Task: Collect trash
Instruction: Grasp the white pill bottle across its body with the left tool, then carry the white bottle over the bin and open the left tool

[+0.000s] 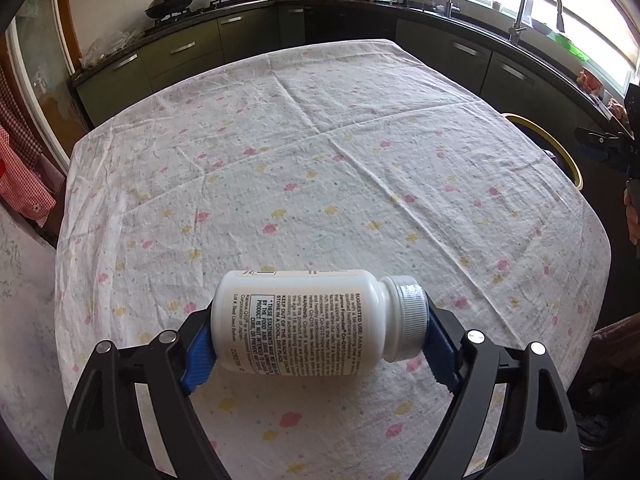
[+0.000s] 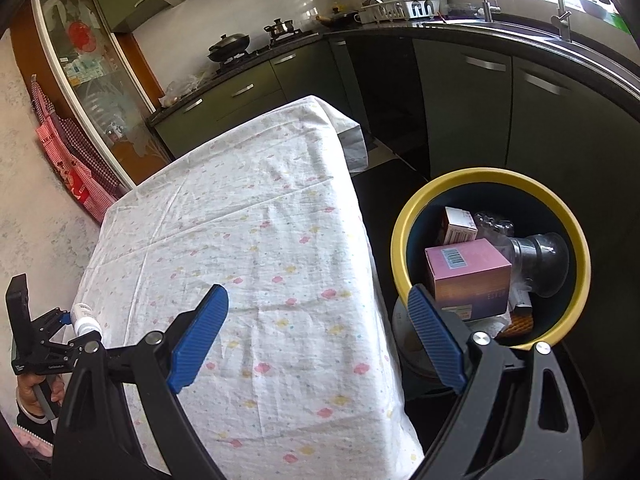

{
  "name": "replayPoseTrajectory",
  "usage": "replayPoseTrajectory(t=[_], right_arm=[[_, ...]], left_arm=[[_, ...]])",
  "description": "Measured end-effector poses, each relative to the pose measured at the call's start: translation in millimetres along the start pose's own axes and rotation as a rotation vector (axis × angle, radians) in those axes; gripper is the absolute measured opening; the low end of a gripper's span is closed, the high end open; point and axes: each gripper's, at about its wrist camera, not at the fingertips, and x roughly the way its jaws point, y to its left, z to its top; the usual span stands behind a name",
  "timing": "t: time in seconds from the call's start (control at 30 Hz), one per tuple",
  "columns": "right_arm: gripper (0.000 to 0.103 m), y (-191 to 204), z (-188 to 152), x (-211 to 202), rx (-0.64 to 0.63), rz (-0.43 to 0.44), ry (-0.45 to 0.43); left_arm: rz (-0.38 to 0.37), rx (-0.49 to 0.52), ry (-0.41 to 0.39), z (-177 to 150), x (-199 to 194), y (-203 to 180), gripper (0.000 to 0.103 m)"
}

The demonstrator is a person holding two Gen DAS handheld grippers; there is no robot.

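Note:
My left gripper (image 1: pixel 316 344) is shut on a white pill bottle (image 1: pixel 304 320) with a grey cap, held sideways above the near edge of the table (image 1: pixel 320 140). The bottle also shows in the right wrist view (image 2: pixel 85 319), at the far left, in the left gripper (image 2: pixel 76 326). My right gripper (image 2: pixel 316 336) is open and empty, over the table's right edge. A yellow-rimmed trash bin (image 2: pixel 400 248) stands on the floor right of the table and holds a pink box (image 2: pixel 468 272), a small box, a clear bottle and other trash. Its rim shows in the left wrist view (image 1: pixel 560 148).
The table (image 2: pixel 248 240) is covered by a white floral cloth. Dark kitchen cabinets (image 2: pixel 520 120) run along the back and right, with a sink (image 1: pixel 532 12), a dish rack (image 2: pixel 408 6) and pans. Red checked cloth (image 2: pixel 72 160) hangs on the left wall.

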Motion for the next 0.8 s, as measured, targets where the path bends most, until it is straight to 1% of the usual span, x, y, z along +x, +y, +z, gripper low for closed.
replayPoseTrajectory(t=[0.07, 0.2, 0.37, 0.43, 0.5, 0.6, 0.8], right_arm=[[0.087, 0.4, 0.6, -1.9, -0.001, -0.001, -0.005], [0.087, 0.3, 0.2, -6.2, -0.001, -0.005, -0.013], [0.087, -4.8, 0.7, -14.8, -0.006, -0.037, -0.028], [0.087, -10.6, 0.7, -20.3, -0.005, -0.066, -0.041], [0.087, -19.2, 0.0, -26.9, -0.001, -0.114, -0.057], [0.087, -37.5, -2.6, -37.4, 0.018, -0.180, -0.072], [0.087, -86.5, -12.5, -54.4, 0.094, -0.257, -0.094]], left_arm=[[0.002, 0.012, -0.013, 2.2, -6.9, -4.0, 0.083], [-0.024, 0.033, -0.044, 14.4, -21.2, -14.3, 0.083], [-0.092, 0.081, -0.075, 43.4, -29.4, -40.3, 0.083], [-0.109, 0.121, -0.091, 59.0, -30.1, -56.5, 0.083], [-0.136, 0.166, -0.101, 76.3, -29.2, -75.0, 0.083], [-0.198, 0.228, -0.119, 105.0, -25.8, -108.0, 0.083], [-0.317, 0.360, -0.149, 169.2, -7.1, -189.2, 0.083]])
